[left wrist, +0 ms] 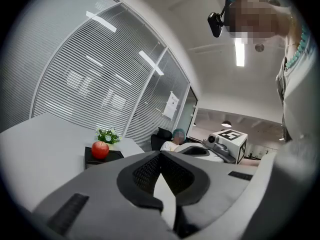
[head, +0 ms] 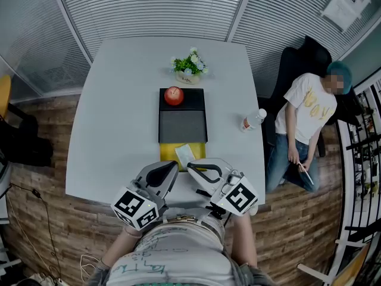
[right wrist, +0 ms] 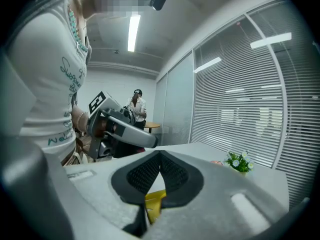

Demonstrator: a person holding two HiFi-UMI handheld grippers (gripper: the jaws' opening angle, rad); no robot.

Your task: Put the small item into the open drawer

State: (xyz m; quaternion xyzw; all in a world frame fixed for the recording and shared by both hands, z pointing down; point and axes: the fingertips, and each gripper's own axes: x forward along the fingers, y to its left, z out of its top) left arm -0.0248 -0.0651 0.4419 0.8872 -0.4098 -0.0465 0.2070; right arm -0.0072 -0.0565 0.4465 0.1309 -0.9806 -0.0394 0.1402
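Both hand-held grippers are fully closed and hold nothing. The left hand-held gripper point(head: 171, 167) and the right hand-held gripper point(head: 191, 167) hover over the near edge of the bench point(head: 119, 112), their tips near each other. The open yellow drawer point(head: 168, 154) of the black cabinet point(head: 183, 124) is just ahead of the 2 tips. A small white item point(head: 185, 153) lies in this drawer, its long axis pointing mostly away from the person and a little oblique. I judge it is nearer to the right tip. A red apple point(head: 174, 95) sits on the cabinet, well apart.
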